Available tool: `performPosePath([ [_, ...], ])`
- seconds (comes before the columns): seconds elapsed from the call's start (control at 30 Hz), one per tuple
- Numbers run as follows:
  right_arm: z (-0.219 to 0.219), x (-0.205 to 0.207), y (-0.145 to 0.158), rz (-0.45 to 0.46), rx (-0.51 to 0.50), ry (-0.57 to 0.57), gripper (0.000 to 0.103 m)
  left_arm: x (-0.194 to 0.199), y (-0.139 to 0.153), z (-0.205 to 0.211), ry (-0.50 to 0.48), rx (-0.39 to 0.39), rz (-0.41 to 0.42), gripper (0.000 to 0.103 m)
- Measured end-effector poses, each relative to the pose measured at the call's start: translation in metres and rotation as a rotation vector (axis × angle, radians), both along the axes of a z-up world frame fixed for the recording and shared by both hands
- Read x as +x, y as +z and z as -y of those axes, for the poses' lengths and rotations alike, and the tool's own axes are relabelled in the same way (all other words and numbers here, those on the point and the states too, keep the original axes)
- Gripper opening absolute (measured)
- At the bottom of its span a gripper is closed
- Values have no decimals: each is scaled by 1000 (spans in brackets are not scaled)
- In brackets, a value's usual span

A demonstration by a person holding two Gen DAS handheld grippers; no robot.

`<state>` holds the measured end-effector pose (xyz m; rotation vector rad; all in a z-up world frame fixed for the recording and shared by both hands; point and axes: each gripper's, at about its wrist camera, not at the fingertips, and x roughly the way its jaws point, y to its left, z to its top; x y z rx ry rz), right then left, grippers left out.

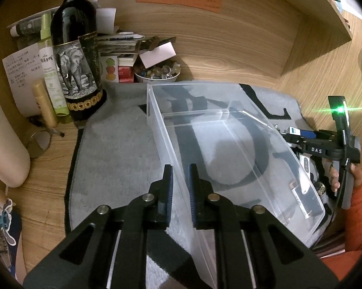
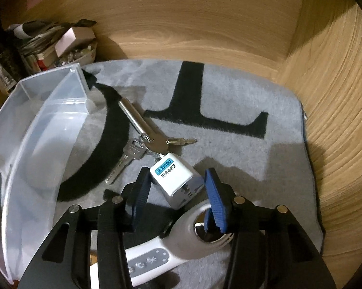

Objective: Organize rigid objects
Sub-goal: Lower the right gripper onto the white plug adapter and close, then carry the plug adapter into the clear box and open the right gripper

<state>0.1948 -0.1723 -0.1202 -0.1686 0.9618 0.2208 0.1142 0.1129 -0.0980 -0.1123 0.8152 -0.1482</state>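
**Left gripper straddles bin wall; right gripper spread around adaptor**

Currently, the clear plastic bin sits on the grey mat, its inner divider crossing it near the far end. The left gripper has one finger either side of the bin's near long wall, a narrow gap showing between the pads; whether they actually pinch the wall cannot be told.

The right gripper stands wide apart, its blue pads flanking the white travel adaptor without clearly touching it. The adaptor lies on the mat just beside the bunch of keys and touching the white handheld device, whose round head sits under the right-hand finger.

Open mat lies to the right of the adaptor, up to the mat's edge and the wooden desk. On the bin's left, bare mat runs to the wine bottle and the bowl of small items at the back.

The device's handle is cut off by the gripper body, and the bin's walls blur what lies behind them.
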Motion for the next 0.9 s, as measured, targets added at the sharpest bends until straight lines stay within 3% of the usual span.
performPosePath([
  [0.3,-10,-16,49,144,5,31,43,1,0,1,-1,10,-1,12],
  [0.53,-42,-30,81,225,61,133,43,-1,-1,3,8,23,14,12],
  [0.9,-116,-31,87,256,106,306,43,-3,-3,2,7,14,34,13],
])
